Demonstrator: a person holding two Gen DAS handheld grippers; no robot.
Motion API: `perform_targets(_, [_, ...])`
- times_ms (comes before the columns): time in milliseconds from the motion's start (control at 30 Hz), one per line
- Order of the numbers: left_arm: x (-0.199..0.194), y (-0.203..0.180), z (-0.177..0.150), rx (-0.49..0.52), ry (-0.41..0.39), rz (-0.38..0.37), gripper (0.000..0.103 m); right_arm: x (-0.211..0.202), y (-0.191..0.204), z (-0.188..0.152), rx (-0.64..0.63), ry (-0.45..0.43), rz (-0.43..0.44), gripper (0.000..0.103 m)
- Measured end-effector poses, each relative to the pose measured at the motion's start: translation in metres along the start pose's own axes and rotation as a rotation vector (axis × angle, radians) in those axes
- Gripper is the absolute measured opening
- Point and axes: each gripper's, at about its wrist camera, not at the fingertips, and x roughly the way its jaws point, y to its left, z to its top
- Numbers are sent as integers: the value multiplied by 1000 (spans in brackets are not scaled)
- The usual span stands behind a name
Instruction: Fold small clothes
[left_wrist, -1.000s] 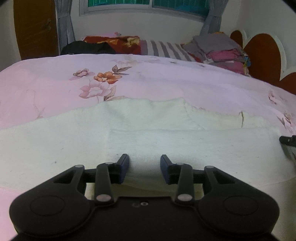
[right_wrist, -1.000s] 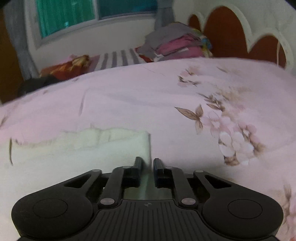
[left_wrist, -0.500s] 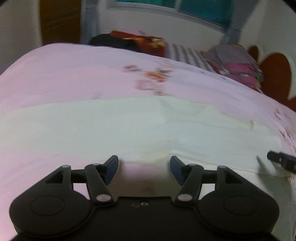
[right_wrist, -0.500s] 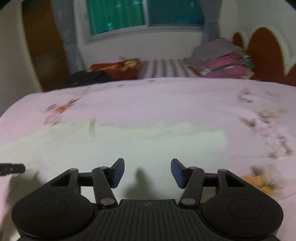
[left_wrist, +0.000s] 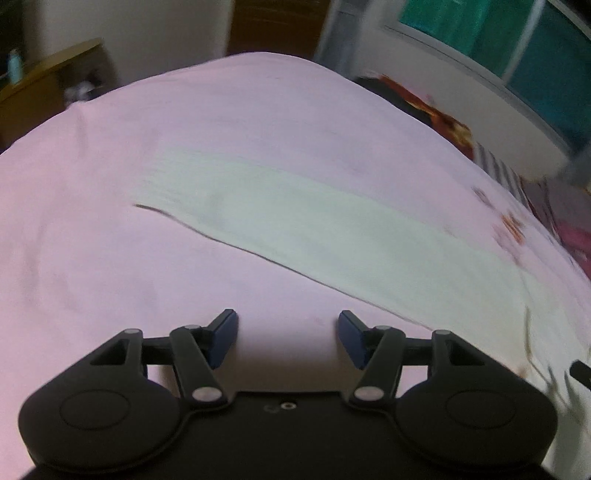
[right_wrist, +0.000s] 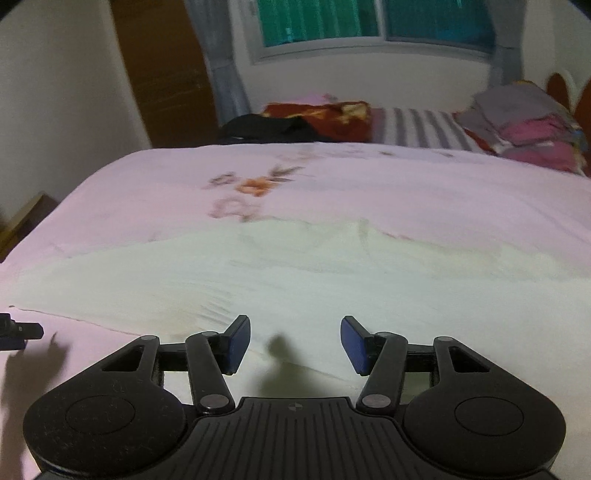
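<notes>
Left gripper: jaws wide apart, nothing held, over bare pink bedsheet. Right gripper: jaws wide apart, nothing held, over near edge of cream garment. Garment: flat, frame centre, both views; blurred.

— What's the garment like?
— Pale cream, soft knit-looking cloth, lying flat on the pink bedsheet as a long band.
— Folded?
— A layer seems laid over itself; blur hides the details.
— And from the left view?
— It runs diagonally, its near edge straight.
</notes>
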Motion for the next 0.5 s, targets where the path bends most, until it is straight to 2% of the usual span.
perform_targets(167, [13,27,20,-88,-20,-10,58,18,26,14,-26,-9,3,55])
perform_targets(333, [28,41,35,-172,-61,-51,56,43,31,3,-23,57,-31,55])
perform_targets(367, [31,43,38,-189,-74,-54,51,48,30,1,-23,71,-37,55])
perform_targets(400, [34,44,40,-203,-90,-36,37,53,30,-2,-24,87,-41,55])
perform_targets(500, [38,46,43,-221,-121,21,14,60,31,-5,-47,87,-60,55])
